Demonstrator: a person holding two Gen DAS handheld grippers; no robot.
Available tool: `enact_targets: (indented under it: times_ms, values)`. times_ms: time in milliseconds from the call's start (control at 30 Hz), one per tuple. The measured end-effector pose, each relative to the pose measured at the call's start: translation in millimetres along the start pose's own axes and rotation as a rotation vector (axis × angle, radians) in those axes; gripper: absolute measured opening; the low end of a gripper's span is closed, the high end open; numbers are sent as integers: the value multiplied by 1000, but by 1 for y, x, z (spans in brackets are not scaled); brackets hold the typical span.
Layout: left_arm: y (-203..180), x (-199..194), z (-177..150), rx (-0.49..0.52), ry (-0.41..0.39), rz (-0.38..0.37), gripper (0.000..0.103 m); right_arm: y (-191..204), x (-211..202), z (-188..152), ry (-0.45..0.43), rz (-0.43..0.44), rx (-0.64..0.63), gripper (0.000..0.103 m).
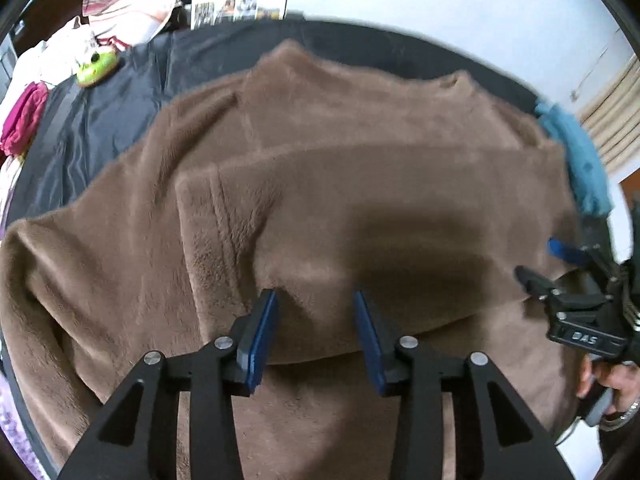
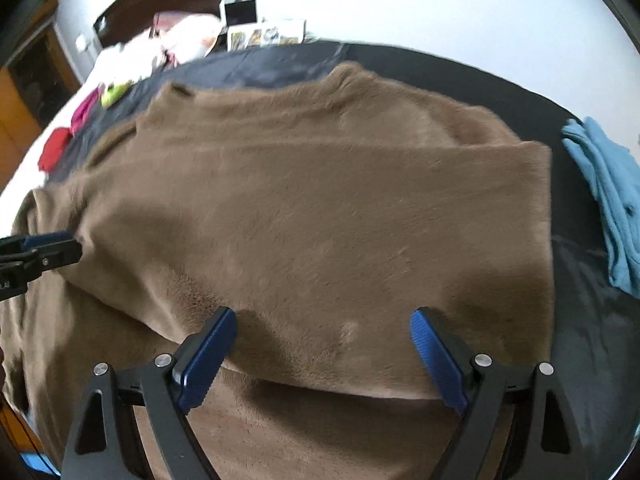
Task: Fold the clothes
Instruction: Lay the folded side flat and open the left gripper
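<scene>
A brown fleece garment lies spread on a dark sheet, with its near part folded over the rest; the folded layer's edge runs in front of both grippers. It also fills the right wrist view. My left gripper is open and empty just above the folded layer near its edge. My right gripper is open wide and empty over the same layer. The right gripper shows at the right edge of the left wrist view. The left gripper's tip shows at the left edge of the right wrist view.
A blue garment lies at the sheet's right edge, also in the left wrist view. At the far left are a magenta cloth, a green toy, a red item and pillows. A white wall stands behind.
</scene>
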State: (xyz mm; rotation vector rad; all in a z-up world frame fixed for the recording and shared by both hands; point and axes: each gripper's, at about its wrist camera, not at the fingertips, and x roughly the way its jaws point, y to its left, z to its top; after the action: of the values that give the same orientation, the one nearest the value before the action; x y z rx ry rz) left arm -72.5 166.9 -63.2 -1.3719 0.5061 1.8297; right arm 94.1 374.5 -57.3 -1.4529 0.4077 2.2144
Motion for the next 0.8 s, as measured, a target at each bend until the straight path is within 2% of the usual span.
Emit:
enact_targets:
  times_ms: [233,400,500,600,800]
  values:
    - [-4,5,-7,39,18,29,44,2,2,-12,-26,-4,-52,96]
    - [-3,1,-4,9,25,25,44,-1,-5,-1,-8,-13,-6,97]
    - [-2,0,-4,-9,25,18,45,12,-18,8,-50,42,0,97]
    - [-1,1,-5,-2,25,19,45,35,-15,18,-59,72,-48,97]
    - [2,2,-7,-9,16,-3,45,63,12,14,-36,57,-138,98]
